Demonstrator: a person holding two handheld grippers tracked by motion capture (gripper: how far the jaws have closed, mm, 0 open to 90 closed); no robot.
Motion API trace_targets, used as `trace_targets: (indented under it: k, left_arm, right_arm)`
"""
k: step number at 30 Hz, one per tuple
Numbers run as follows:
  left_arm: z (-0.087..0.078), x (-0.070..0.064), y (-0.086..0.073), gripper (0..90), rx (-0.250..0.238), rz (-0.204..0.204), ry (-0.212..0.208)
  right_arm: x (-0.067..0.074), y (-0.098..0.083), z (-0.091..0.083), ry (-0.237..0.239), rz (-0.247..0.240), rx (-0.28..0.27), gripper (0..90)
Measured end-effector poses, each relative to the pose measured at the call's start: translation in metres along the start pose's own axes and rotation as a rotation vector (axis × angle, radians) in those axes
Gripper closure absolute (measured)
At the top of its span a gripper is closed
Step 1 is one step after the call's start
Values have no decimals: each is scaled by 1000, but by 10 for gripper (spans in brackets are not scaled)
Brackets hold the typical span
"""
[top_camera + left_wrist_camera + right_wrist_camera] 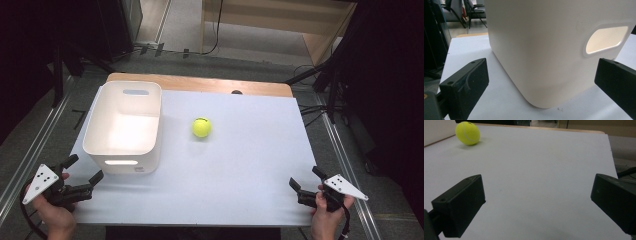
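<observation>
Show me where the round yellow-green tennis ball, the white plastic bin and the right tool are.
round yellow-green tennis ball (201,127), high view, middle of the ball.
white plastic bin (123,162), high view, near wall beside its handle slot.
right tool (305,182), high view, gap between its two black, open jaw tips.

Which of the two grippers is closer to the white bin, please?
The left gripper: it sits just off the near left corner of the bin, whose wall looms right before its open jaws. The right gripper is at the table's far right edge, facing the ball.

Bright overhead light on table (240,165), dark surroundings; gripper views slightly soft w/ faint shadows.
</observation>
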State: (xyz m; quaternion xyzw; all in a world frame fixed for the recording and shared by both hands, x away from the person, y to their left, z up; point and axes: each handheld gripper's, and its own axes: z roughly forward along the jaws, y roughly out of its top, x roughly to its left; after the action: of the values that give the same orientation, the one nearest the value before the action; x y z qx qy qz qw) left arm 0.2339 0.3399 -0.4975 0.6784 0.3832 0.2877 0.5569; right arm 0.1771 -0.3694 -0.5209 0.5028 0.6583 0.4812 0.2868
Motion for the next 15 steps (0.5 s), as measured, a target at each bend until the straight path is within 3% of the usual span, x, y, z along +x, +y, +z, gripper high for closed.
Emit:
trace_targets:
  k: [5, 11, 15]
  left_arm:
    - [0, 0, 0, 0, -3, -1, 6]
    - [-1, 0, 0, 0, -7, -5, 7]
    - [-1, 0, 0, 0, -8, -2, 6]
  right_arm:
    - [0, 1, 0, 0, -12, 8, 0]
    - [1, 5, -1, 46, -19, 33, 0]
    - [1, 9, -2, 26, -50, 62, 0]
